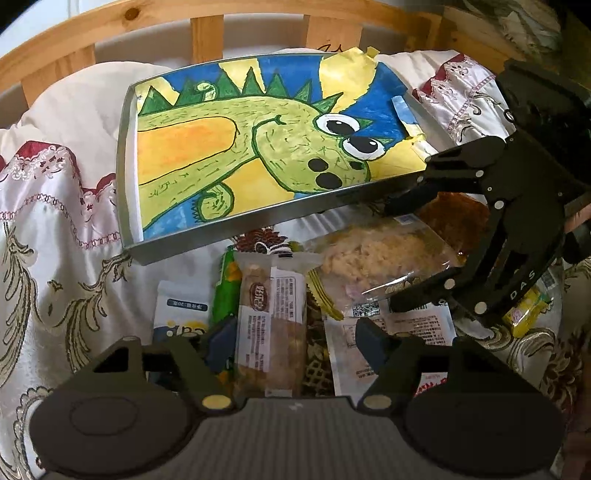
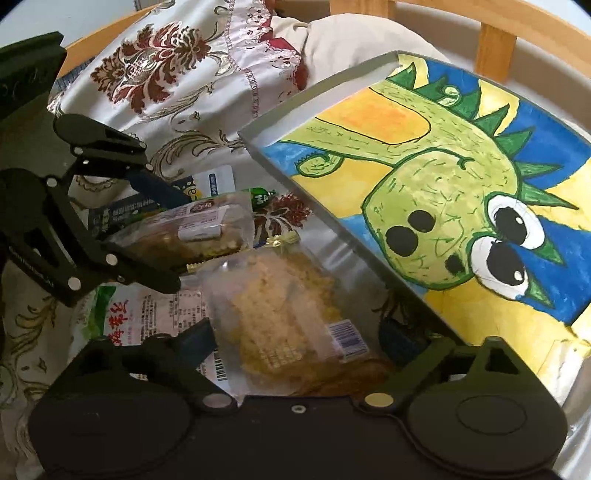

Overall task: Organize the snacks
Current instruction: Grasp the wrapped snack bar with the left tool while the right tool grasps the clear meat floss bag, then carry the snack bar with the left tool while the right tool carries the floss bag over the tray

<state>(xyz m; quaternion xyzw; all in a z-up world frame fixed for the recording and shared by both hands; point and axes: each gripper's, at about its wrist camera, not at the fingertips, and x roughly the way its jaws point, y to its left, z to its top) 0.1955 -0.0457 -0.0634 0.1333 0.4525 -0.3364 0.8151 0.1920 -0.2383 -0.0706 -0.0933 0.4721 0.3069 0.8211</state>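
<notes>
A grey metal tray [image 1: 127, 166] lined with a green dinosaur drawing lies on the embroidered cloth, its near wall [image 2: 314, 199] just behind a pile of snack packets. My left gripper [image 1: 295, 343] is open around a clear-wrapped snack bar [image 1: 273, 321]; its left finger touches the wrapper and a gap shows at the right one. My right gripper [image 2: 299, 339] spans a clear bag of pale yellow crisps [image 2: 284, 306], and both pads lie against the bag's edges. The bag rests on a brown packet [image 1: 458, 214].
Around the bar lie a green packet [image 1: 225, 284], a white and blue packet [image 1: 177, 314], a white packet with red print [image 2: 140, 310] and a yellow sweet [image 1: 528, 310]. A wooden rail [image 1: 207, 33] and a pillow [image 1: 74, 107] stand behind the tray.
</notes>
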